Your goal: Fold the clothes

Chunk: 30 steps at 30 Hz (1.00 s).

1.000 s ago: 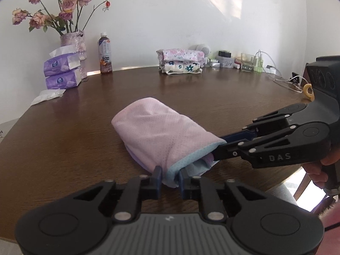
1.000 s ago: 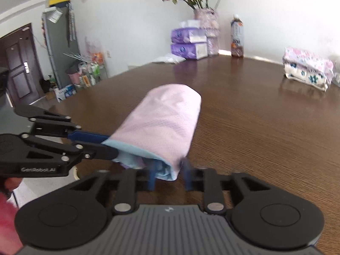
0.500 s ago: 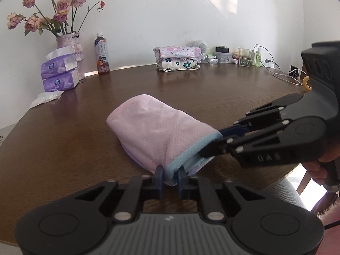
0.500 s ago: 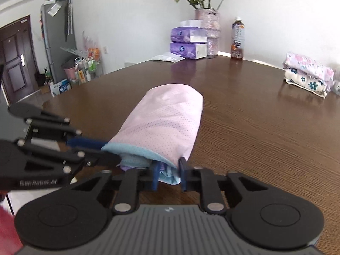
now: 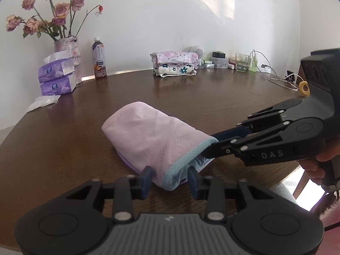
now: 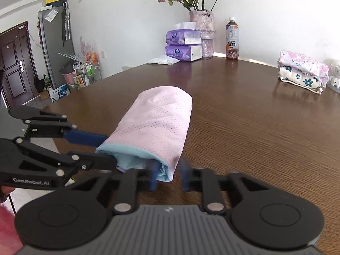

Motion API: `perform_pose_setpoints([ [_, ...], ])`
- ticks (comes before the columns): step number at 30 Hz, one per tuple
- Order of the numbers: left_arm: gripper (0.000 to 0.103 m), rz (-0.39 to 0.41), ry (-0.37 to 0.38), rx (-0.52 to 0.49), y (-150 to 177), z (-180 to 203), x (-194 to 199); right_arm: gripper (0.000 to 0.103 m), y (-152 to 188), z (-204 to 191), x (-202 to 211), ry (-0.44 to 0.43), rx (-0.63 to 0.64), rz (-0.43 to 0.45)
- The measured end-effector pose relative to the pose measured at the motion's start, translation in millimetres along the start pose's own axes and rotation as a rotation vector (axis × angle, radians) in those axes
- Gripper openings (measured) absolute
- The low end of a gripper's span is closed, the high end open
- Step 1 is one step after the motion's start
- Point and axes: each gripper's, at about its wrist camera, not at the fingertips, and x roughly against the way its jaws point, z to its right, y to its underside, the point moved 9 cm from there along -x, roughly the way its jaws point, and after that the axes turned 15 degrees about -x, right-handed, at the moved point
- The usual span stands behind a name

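A pink mesh garment with a light blue hem lies rolled into a bundle on the brown table. My left gripper is open, its fingers standing either side of the bundle's near hem corner. My right gripper comes in from the right, with its tips at the blue hem opening. In the right wrist view the same garment lies straight ahead. There my right gripper is open, the hem just inside its left finger and bare wood showing before the right one. My left gripper reaches in from the left.
A folded stack of floral clothes sits at the table's far side. A drink bottle, two purple tissue packs and a vase of roses stand at the far left. Cables lie far right. The table edge runs just beneath both grippers.
My left gripper's fingers have spread wide and let go of the hem corner. The right gripper's fingers have widened slightly off the hem. The bundle has stayed in place.
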Motion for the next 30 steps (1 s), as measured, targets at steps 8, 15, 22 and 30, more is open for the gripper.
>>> perform_pose_setpoints([
  [8, 0.016, 0.000, 0.074, -0.084, -16.9, 20.6, -16.3, 0.022, -13.1, 31.9, 14.9, 0.060, -0.091, 0.052],
  [15, 0.039, 0.031, 0.207, -0.122, -37.4, 48.3, -36.0, 0.027, -17.7, 73.5, 39.6, 0.137, -0.205, 0.104],
  [22, 0.048, 0.077, 0.199, 0.003, -34.3, -2.8, -9.6, 0.037, -17.7, 61.1, 43.4, 0.019, -0.244, 0.090],
  [30, 0.061, 0.092, 0.106, 0.113, -31.4, -91.9, -25.5, 0.044, -13.2, 20.6, 18.5, -0.060, -0.231, 0.005],
])
